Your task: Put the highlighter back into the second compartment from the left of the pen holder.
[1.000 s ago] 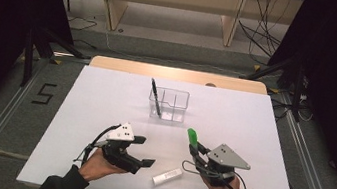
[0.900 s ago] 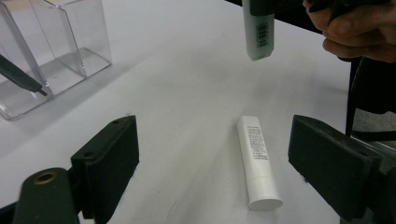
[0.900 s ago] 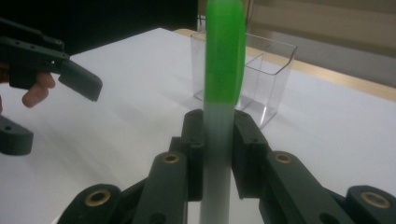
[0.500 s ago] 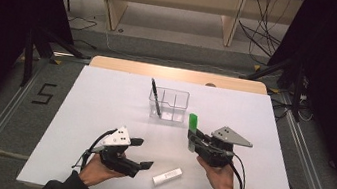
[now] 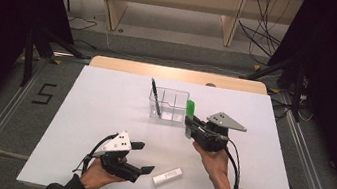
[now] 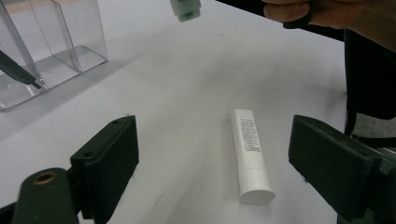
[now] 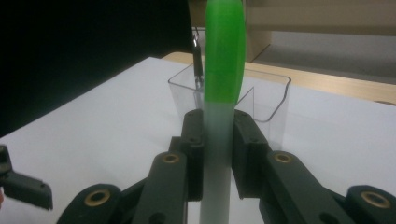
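Two compartments make up the clear plastic organizer (image 5: 169,103) standing near the middle of the white table (image 5: 103,110), and a black pen (image 5: 155,97) leans in the left one, its top sticking up above the rim; the other compartment looks bare from where I stand. Just to the right of the organizer, the right gripper (image 5: 191,123) holds a tube (image 5: 189,109) upright, off the table, its jaws pressed narrowly against the pale lower part while the bright green top rises above them. In the right gripper view the same tube (image 7: 223,84) stands between the black pads with the organizer (image 7: 271,93) close behind it. Nearer the front edge, the left gripper (image 5: 146,158) rests low over the table with its jaws wide apart and nothing between the pads. A small white tube (image 5: 167,176) lies flat on the table just to the right of that gripper; the left gripper view shows fine print along its side (image 6: 250,151), too small to read. A large dark "5" (image 5: 45,94) is marked on the floor left of the table.
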{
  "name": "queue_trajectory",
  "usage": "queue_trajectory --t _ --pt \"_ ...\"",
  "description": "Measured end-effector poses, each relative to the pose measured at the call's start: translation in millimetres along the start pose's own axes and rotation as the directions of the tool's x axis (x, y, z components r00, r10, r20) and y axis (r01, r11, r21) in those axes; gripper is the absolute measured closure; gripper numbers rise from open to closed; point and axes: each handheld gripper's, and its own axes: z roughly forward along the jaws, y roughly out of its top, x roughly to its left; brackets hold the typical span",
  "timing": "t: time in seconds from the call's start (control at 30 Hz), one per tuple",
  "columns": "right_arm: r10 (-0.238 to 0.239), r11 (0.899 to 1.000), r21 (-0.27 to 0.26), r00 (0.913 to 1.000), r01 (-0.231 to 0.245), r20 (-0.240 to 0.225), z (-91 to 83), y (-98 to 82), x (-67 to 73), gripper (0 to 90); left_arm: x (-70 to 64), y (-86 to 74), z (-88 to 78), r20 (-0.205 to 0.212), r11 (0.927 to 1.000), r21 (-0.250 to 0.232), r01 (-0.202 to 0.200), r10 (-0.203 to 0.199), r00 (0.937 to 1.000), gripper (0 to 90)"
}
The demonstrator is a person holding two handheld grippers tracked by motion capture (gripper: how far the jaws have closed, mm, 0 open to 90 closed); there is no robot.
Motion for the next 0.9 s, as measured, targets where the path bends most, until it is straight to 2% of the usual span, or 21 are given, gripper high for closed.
queue_trajectory --t 0.27,0.9 --pt "0.019 1.000 0.005 0.9998 -0.019 0.004 15.3 11.4 -3.4 77.3 -1.3 -1.6 0.2 0.010 0.9998 -0.017 -0.010 0.010 0.9999 15.5" --pt "0.008 1.000 0.003 0.9979 -0.008 0.064 47.7 38.3 -8.9 77.3 -1.4 -3.3 3.3 0.012 0.9998 -0.005 -0.018 0.018 0.9998 15.5"
